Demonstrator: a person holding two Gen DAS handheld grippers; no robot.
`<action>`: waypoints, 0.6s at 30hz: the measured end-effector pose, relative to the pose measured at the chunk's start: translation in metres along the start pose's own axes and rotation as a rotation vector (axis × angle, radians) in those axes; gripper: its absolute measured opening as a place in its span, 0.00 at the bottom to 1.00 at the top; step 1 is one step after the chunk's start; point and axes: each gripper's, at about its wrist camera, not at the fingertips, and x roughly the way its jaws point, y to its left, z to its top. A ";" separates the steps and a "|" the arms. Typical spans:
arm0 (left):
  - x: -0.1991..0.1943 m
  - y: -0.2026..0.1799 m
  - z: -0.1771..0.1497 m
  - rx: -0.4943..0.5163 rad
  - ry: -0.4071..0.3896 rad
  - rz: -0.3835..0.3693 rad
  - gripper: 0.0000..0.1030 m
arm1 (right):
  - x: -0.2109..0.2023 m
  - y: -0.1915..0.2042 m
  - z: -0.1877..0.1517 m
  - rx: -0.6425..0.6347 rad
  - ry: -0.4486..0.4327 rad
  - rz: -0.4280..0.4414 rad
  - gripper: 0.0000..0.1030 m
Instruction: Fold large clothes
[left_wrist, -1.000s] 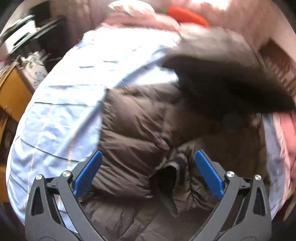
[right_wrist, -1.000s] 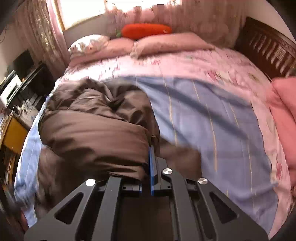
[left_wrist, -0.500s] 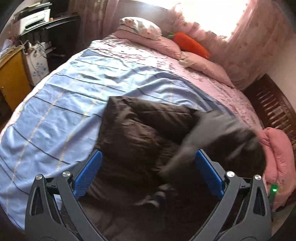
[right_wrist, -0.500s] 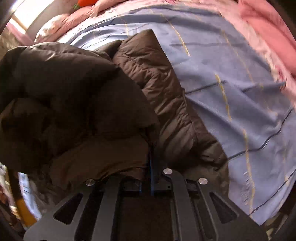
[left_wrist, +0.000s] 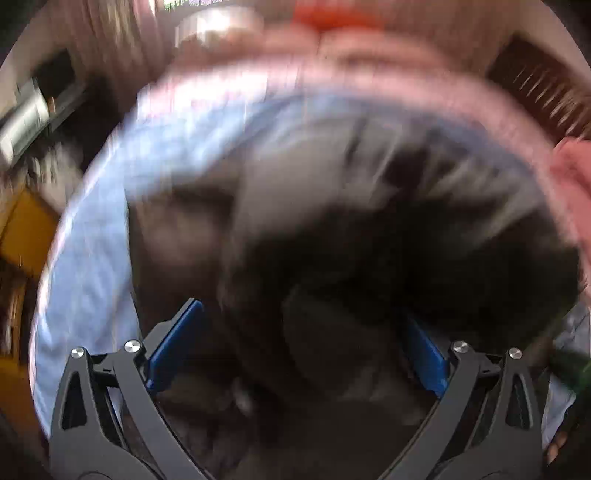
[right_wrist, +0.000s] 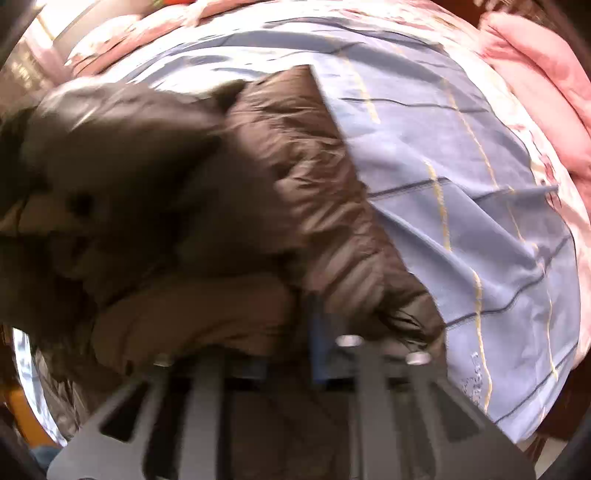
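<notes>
And there it goes: the right gripper (right_wrist: 291, 332) has just been opening, its jaws parting where a second ago they were pinched tight on a fold of the brown puffer jacket (right_wrist: 303, 177). The picture is smeared there, but the fabric looks to be slipping free between the fingers rather than being squeezed, so I call that a release. The flap it carried across has been brought down and now lies heaped on the jacket's body, a dark mound on the left of the right wrist view, with the quilted panel beside it running down toward the gripper. The whole garment sits on the blue striped bedspread (right_wrist: 461, 192), on the near half of the bed, well short of the pink pillows (left_wrist: 369, 40) at the head. Over on the other side the left gripper (left_wrist: 295, 350) is swinging hard, everything blurred, its blue pads (left_wrist: 173, 343) spread wide with dark jacket cloth under and between them but nothing pinched. So one fold looks laid, loosely; the puffy fill is springing up, and I would guess it needs pressing flat before another fold, or the mound will roll open. The pink folded quilt (right_wrist: 539, 70) at the bed's edge lies well clear.
</notes>
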 end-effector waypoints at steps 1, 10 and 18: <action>0.021 0.013 -0.010 -0.062 0.102 -0.044 0.98 | 0.001 -0.006 0.000 0.023 0.017 0.010 0.54; 0.043 0.005 -0.050 0.027 0.151 0.053 0.98 | -0.030 0.014 0.017 -0.172 0.151 0.116 0.69; 0.048 0.019 -0.047 -0.037 0.215 -0.029 0.98 | -0.061 0.033 0.013 -0.420 0.009 -0.119 0.90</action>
